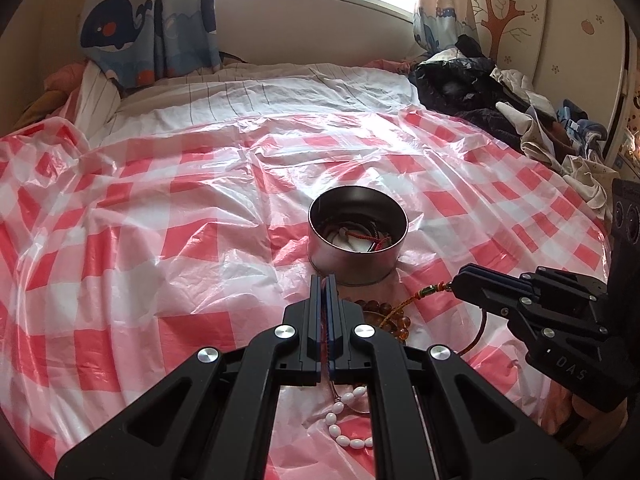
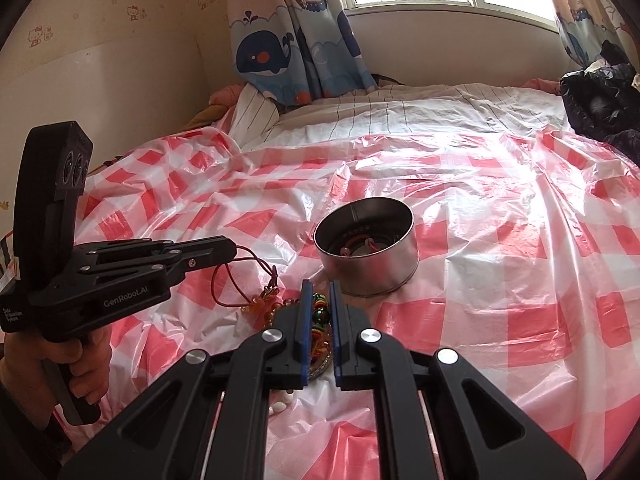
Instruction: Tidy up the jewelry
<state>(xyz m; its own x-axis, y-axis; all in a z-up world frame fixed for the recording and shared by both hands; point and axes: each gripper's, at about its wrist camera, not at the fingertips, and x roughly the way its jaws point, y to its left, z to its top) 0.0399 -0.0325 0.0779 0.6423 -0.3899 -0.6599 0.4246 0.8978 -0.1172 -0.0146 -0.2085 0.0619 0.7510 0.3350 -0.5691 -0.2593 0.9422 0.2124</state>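
A round metal tin (image 1: 358,258) (image 2: 372,268) stands on the red-and-white checked plastic sheet (image 1: 160,240) and holds several cords and beads. My left gripper (image 1: 324,280) (image 2: 233,250) is shut on a thin red cord (image 2: 224,280), just before the tin. My right gripper (image 2: 320,289) (image 1: 456,284) is shut on a braided cord with green beads (image 2: 320,312) (image 1: 430,290), right of the tin's base. Both cords run down to a heap of amber beads (image 1: 384,312) (image 2: 264,304) between the grippers. A white bead bracelet (image 1: 340,428) (image 2: 280,404) lies nearer me, partly hidden by the fingers.
Dark clothes (image 1: 460,80) (image 2: 600,92) are piled at the bed's far right. A striped duvet (image 1: 260,96) lies beyond the sheet, with whale-print curtains (image 1: 132,28) and a window behind. A person's hand (image 2: 80,360) grips the left handle.
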